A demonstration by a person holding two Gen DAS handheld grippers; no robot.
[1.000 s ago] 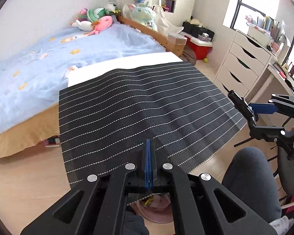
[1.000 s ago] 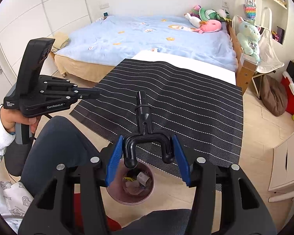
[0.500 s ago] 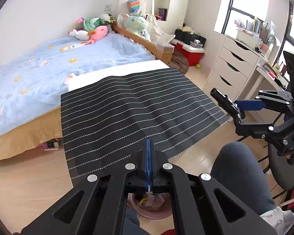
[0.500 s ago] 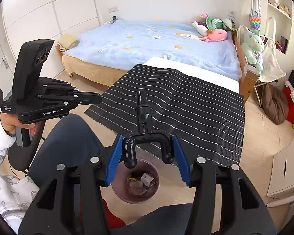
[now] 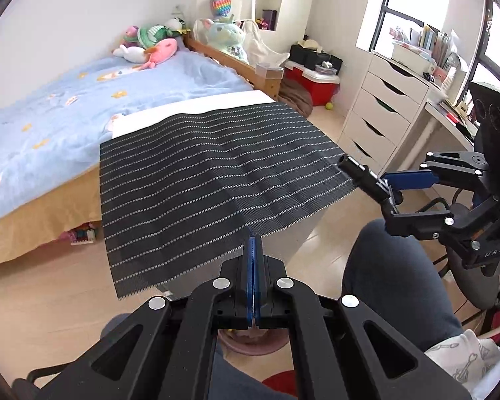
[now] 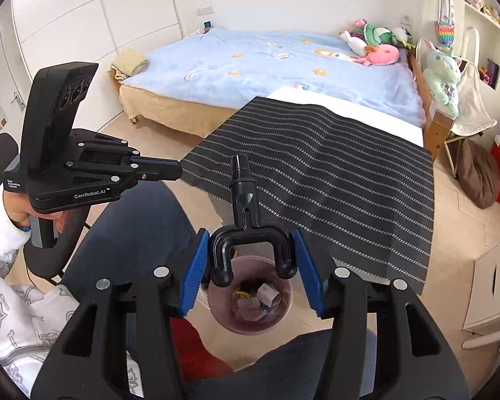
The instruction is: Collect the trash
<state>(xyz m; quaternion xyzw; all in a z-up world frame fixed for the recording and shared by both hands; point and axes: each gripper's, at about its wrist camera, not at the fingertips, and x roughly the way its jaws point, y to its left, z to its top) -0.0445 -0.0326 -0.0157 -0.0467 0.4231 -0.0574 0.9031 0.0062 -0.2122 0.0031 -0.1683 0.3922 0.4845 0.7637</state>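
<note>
Blue pads of my left tongs [image 5: 253, 266] are clenched flat together with nothing between them, hovering over the near edge of the bench's black striped mat [image 5: 216, 180]. Below, on the wooden floor between my knees, stands the pink trash bin [image 6: 250, 313], with crumpled trash [image 6: 260, 296] inside. My right tongs [image 6: 251, 270] grasp a black forked plastic fitting [image 6: 246, 220] directly above that bin.

Premises: a child's bedroom in a home. Evidence: bed [image 6: 266, 63] with blue cover, plush toys [image 6: 380, 53] at its head, white drawer unit [image 5: 380, 116].
</note>
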